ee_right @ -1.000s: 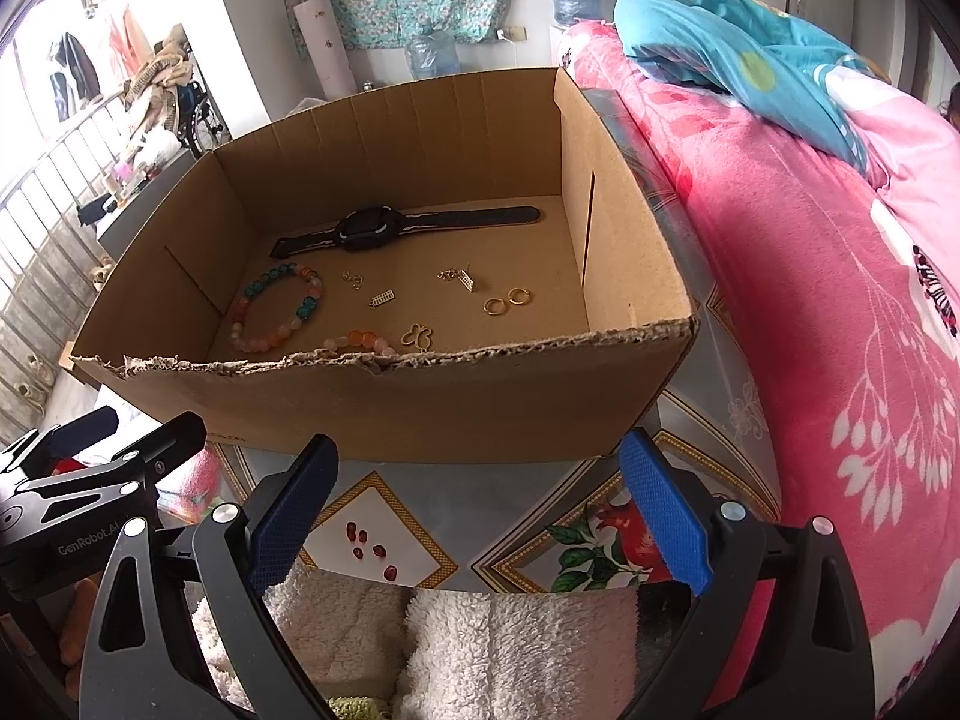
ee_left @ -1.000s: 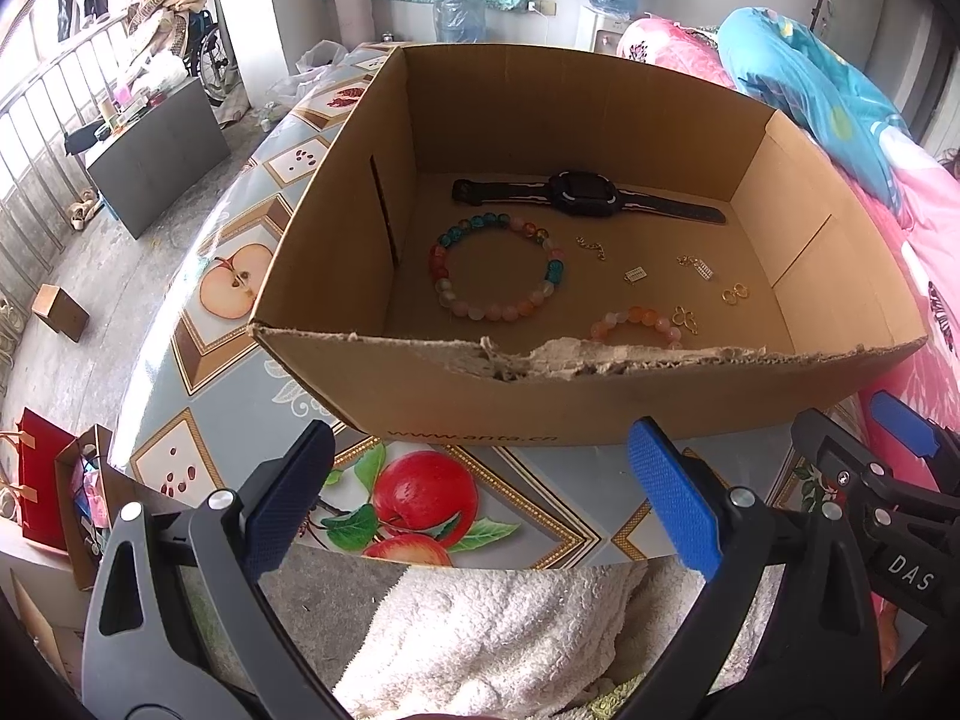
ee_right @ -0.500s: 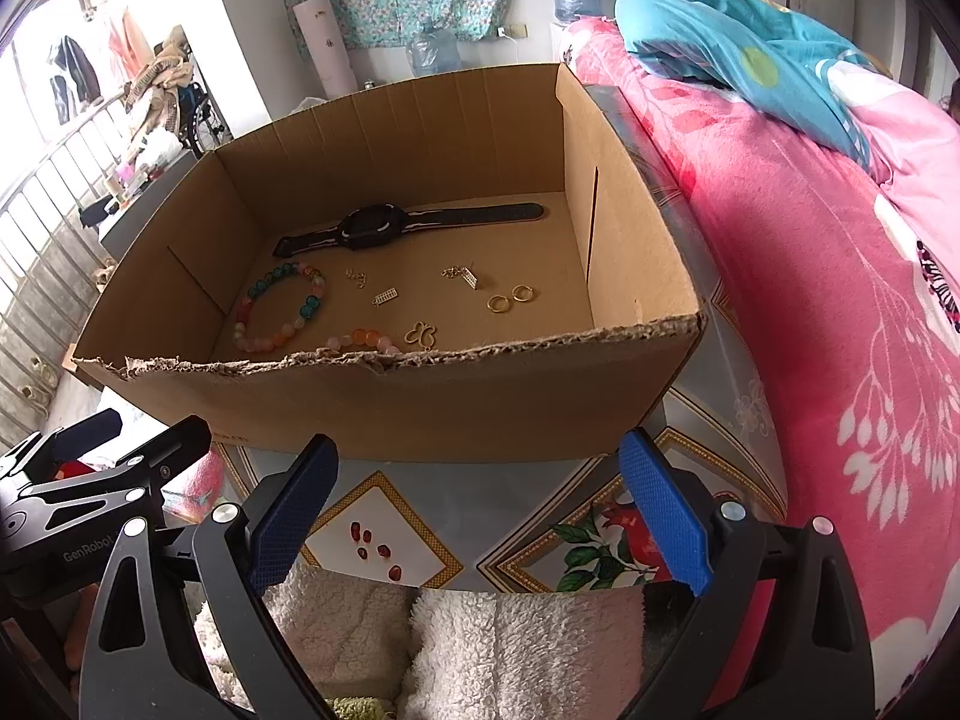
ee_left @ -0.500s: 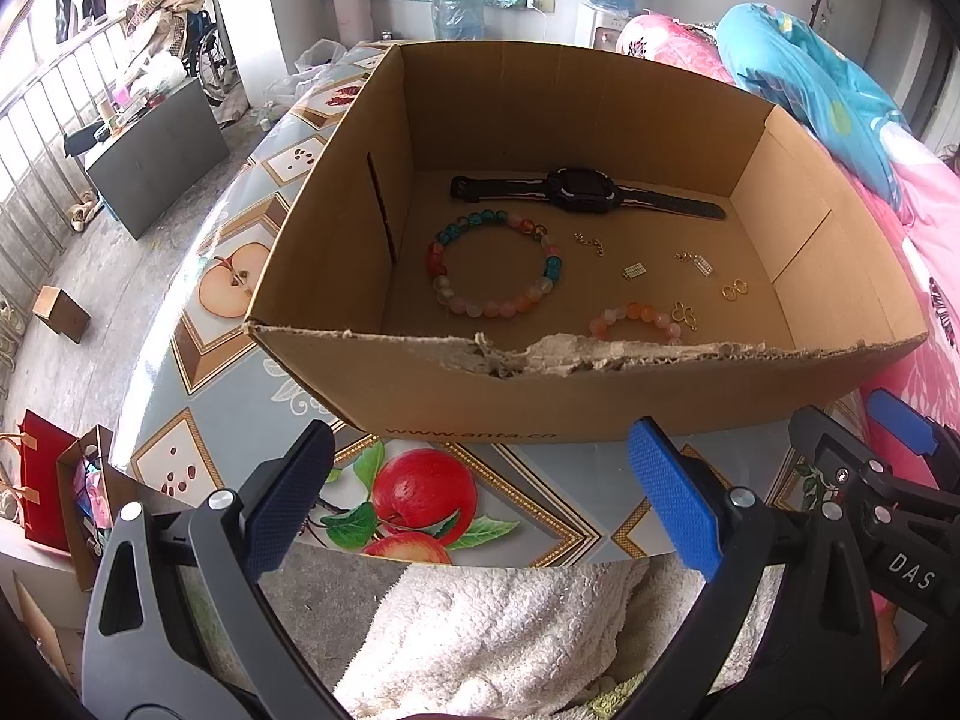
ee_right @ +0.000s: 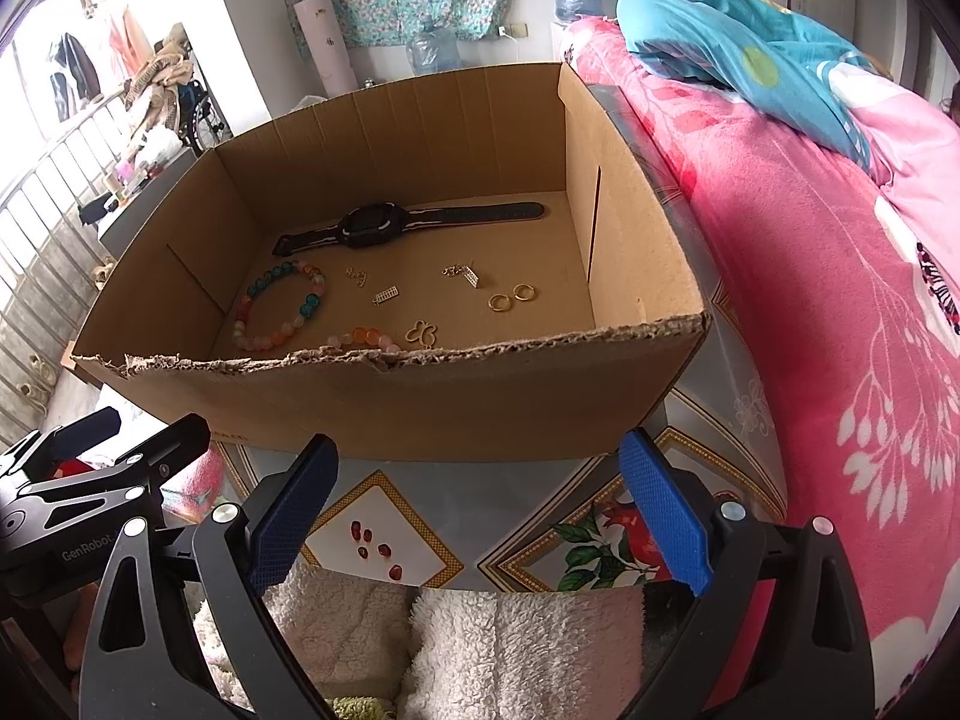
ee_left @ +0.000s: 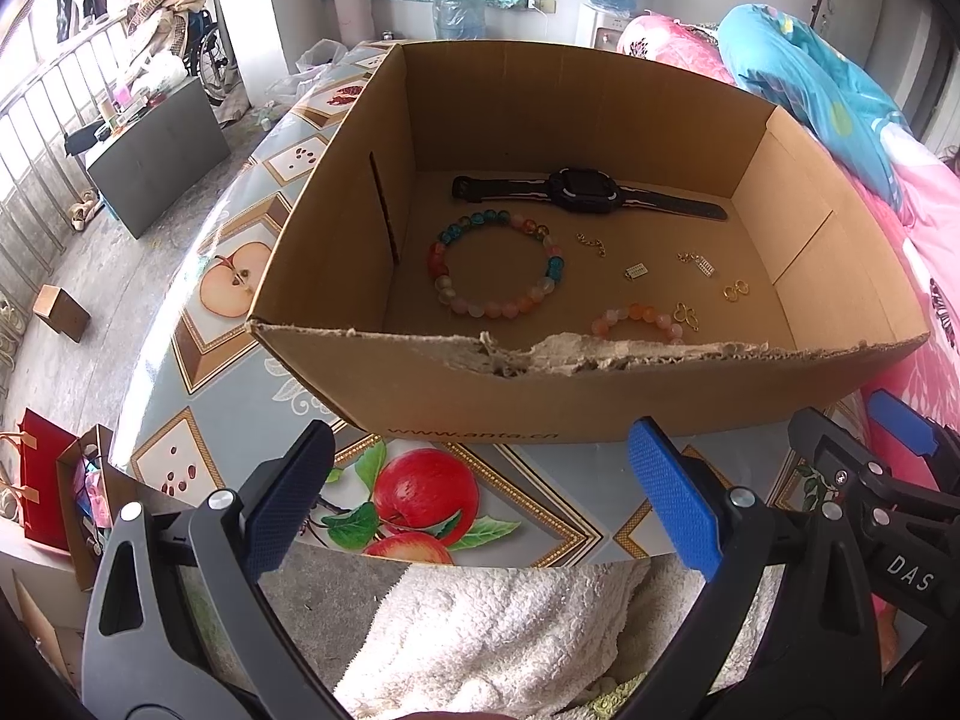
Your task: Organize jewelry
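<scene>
Open-topped cardboard box (ee_left: 456,402), torn near wall (ee_right: 384,402) between.

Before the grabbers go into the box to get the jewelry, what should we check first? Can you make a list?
1. Left gripper open and holding nothing: ok.
2. Right gripper open and holding nothing: ok.
3. Both grippers outside the cardboard box, in front of its torn near wall: ok.
4. Black watch lying flat by the far wall, nothing on top of it: ok.
5. Big bead bracelet apart from the small bead bracelet: ok.
6. Two gold rings separate or linked: cannot tell, too small.
</scene>
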Demonstrator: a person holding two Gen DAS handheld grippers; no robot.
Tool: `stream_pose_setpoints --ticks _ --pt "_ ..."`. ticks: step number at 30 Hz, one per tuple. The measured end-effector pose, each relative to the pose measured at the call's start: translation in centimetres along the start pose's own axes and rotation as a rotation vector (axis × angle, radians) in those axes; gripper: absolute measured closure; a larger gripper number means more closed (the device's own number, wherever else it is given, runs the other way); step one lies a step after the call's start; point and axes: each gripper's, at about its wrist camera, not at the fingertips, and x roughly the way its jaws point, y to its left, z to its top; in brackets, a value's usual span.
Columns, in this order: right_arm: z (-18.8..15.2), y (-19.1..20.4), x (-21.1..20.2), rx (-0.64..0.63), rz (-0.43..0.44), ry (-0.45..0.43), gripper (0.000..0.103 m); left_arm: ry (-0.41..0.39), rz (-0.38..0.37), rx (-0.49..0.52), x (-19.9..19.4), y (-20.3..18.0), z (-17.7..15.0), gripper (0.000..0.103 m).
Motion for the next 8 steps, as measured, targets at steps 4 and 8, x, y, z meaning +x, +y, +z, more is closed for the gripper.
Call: stream_pose_setpoints --ticks 4,8 --pt "0.02 0.04 0.00 -0.001 0.002 -0.002 0.011 -0.001 0.002 0.001 0.03 0.00 0.01 0.008" --pt "0.06 0.03 0.06 -0.001 0.000 0.000 0.011 0.004 0.004 -0.001 0.04 0.13 -0.06 0.008"
